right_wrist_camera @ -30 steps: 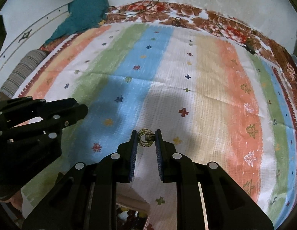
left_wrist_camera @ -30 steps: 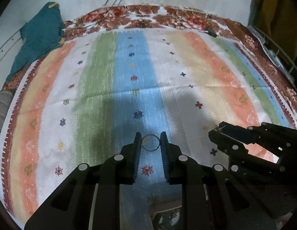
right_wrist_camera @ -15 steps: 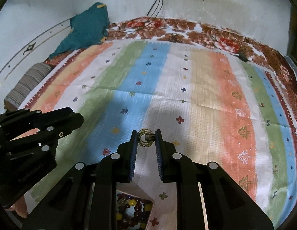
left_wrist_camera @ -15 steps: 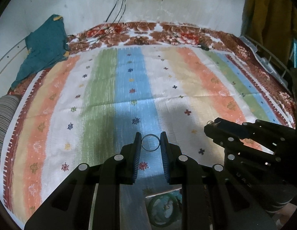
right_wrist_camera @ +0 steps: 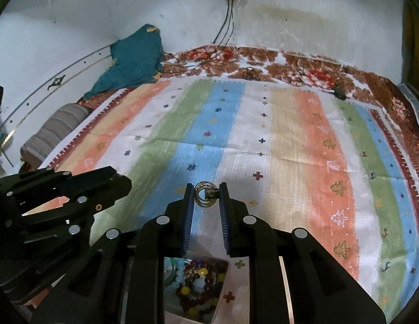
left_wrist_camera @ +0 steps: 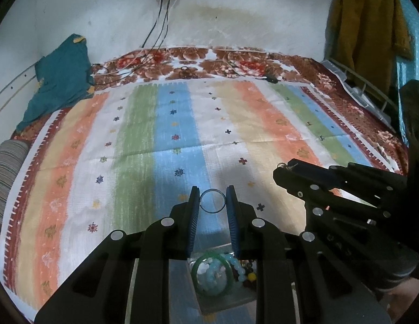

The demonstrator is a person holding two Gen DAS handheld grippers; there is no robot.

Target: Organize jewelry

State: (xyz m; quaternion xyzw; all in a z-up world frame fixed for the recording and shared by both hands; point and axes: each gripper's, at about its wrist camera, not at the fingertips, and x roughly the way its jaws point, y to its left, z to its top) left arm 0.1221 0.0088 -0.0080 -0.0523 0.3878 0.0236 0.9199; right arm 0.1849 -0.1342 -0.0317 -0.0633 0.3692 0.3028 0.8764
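My left gripper point(left_wrist_camera: 212, 201) is shut on a thin clear ring point(left_wrist_camera: 212, 201) and holds it above the striped bedspread point(left_wrist_camera: 166, 135). My right gripper point(right_wrist_camera: 206, 197) is shut on a gold spiral earring point(right_wrist_camera: 205, 197), also held in the air. Below the left gripper lies a tray point(left_wrist_camera: 225, 301) with a green bangle point(left_wrist_camera: 212, 275) and pale blue beads. In the right wrist view the tray point(right_wrist_camera: 221, 297) holds dark red and yellow bead strings point(right_wrist_camera: 198, 283). The right gripper shows in the left wrist view point(left_wrist_camera: 283, 166), and the left gripper's body shows in the right wrist view point(right_wrist_camera: 74, 194).
A teal cloth point(left_wrist_camera: 61, 78) lies at the far left corner of the bed. Cables point(left_wrist_camera: 155, 32) hang from a wall socket. A striped pillow point(right_wrist_camera: 55, 132) sits at the left edge. A yellow garment point(left_wrist_camera: 366, 16) hangs at the right.
Both grippers have risen and tilted up from the bedspread, each still holding its piece. The tray with beads and bangle has come into view below them.
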